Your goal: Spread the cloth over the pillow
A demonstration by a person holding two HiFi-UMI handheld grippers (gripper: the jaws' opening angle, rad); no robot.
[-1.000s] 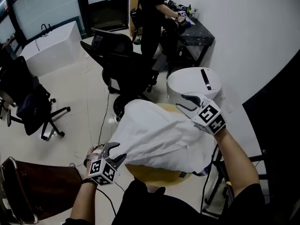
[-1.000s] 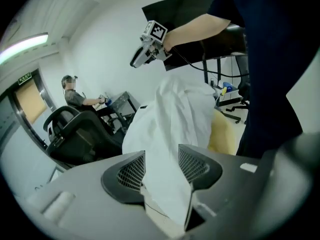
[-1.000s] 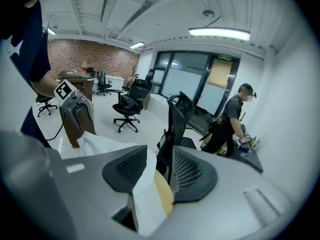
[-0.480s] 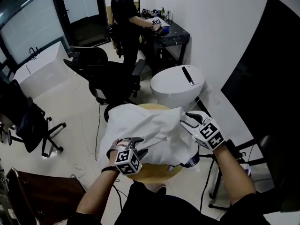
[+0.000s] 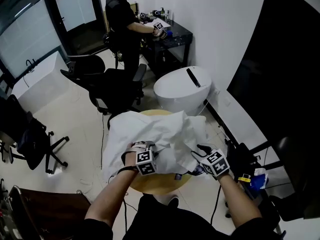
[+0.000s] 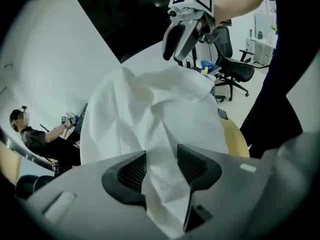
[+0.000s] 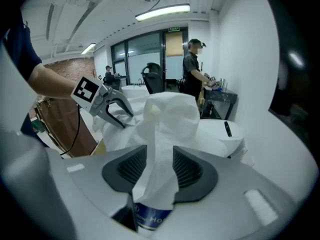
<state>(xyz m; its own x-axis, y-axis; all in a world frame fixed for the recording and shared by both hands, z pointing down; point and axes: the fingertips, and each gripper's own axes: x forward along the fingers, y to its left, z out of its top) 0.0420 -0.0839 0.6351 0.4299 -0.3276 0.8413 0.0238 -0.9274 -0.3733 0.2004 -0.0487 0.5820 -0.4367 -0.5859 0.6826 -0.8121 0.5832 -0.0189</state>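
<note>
1. Head view: a soft white cloth (image 5: 160, 131) lies in a crumpled heap on a round yellow wooden desk (image 5: 165, 186).
   - It covers a puffy lump. I think that lump is the pillow, but the pillow itself is hidden.
   - The left hand-held gripper (image 5: 143, 146) bites the near left edge of the cloth.
   - The right hand-held gripper (image 5: 200, 152) bites the near right edge.
   - Behind the desk stand a big white rounded tub (image 5: 182, 86) and a black office chair (image 5: 112, 86).

2. Left gripper view: the jaws are closed on a fold of the cloth.
   - The fold fills the gap and touches both ribbed pads.
   - Past the jaws, the cloth climbs up toward the other gripper.

3. Right gripper view: these jaws pinch a thick bunch of the cloth.
   - The bunch stands up tall in front of them.
   - A thing with a blue label (image 7: 150, 218) peeks out below the jaws. I cannot tell what it is.

4. How the cloth will handle, as I judge it:
   - It looks thin, light and floppy, and it will not break.
   - It wrinkles easily, and a small pinch could slip out.
   - It is best held by two corners, or by one edge with the grips well apart. Then it can open flat and fall over the lump.
</note>
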